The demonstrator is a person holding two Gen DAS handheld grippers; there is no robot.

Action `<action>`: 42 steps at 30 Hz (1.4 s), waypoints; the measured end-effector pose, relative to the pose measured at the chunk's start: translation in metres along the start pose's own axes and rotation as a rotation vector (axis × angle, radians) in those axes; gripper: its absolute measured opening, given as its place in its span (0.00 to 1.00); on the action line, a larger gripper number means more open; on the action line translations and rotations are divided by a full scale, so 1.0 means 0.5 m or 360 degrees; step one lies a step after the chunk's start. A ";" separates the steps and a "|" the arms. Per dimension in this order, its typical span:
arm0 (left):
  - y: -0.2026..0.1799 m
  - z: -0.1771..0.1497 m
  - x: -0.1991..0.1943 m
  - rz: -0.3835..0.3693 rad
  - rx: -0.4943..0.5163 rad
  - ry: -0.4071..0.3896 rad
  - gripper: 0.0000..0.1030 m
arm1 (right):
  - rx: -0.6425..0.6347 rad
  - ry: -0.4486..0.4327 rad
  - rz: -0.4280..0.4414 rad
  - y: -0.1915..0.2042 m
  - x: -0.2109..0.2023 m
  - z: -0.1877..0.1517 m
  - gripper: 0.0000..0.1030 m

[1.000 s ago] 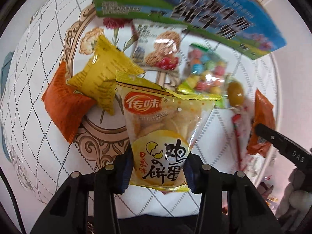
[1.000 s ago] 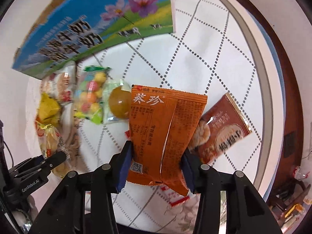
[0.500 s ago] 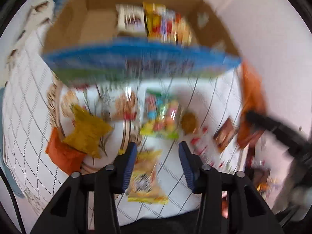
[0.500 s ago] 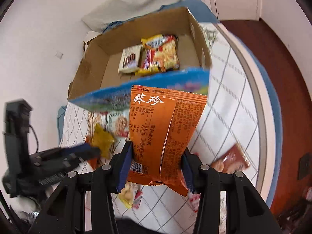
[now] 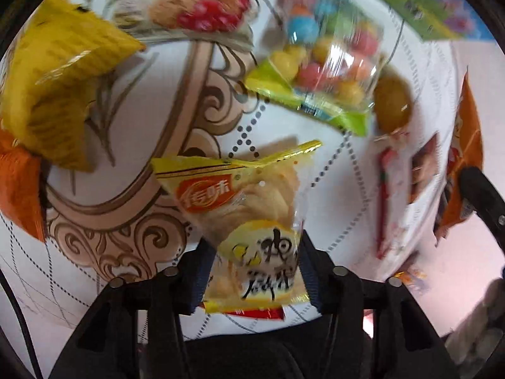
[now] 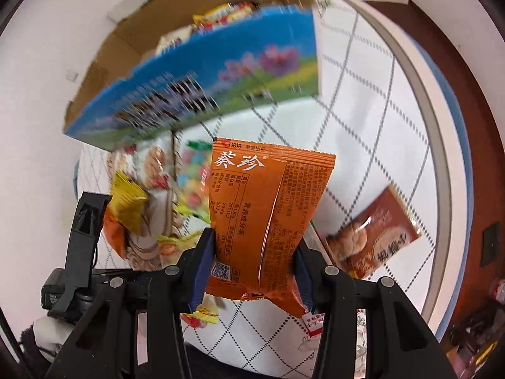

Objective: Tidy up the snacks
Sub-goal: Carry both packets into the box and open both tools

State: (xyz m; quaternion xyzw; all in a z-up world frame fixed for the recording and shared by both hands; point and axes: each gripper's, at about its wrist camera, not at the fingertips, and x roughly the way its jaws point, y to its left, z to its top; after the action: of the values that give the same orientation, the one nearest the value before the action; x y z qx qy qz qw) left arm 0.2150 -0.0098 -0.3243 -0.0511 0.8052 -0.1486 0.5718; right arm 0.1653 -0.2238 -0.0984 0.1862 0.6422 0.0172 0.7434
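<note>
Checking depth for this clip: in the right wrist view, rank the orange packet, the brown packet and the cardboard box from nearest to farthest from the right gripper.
1. Orange packet: between the fingers of the right gripper.
2. Brown packet: lying on the table, to the right.
3. Cardboard box: beyond, upper left, snacks inside.

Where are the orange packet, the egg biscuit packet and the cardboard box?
orange packet [image 6: 268, 221], right wrist view, middle of its back.
egg biscuit packet [image 5: 249, 221], left wrist view, clear middle.
cardboard box [image 6: 221, 88], right wrist view, blue front wall.
</note>
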 end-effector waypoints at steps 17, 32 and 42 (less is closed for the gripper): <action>-0.049 -0.074 -0.269 -0.0106 0.0053 -0.0555 0.36 | -0.0032 -0.0136 0.0067 -0.001 -0.074 -0.032 0.48; -0.079 0.254 -0.509 0.0155 0.0103 -0.0784 0.36 | -0.0127 -0.0366 0.0048 0.096 -0.127 0.362 0.48; -0.023 0.497 -0.470 0.0410 0.0046 -0.0658 0.37 | -0.0010 -0.0202 -0.0055 0.090 0.031 0.556 0.52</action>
State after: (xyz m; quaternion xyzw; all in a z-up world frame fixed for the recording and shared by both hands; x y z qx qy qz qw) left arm 0.5267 -0.0064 -0.1832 0.0308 0.6687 -0.0723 0.7393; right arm 0.4448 -0.2489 -0.0702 0.1734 0.5967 -0.0054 0.7835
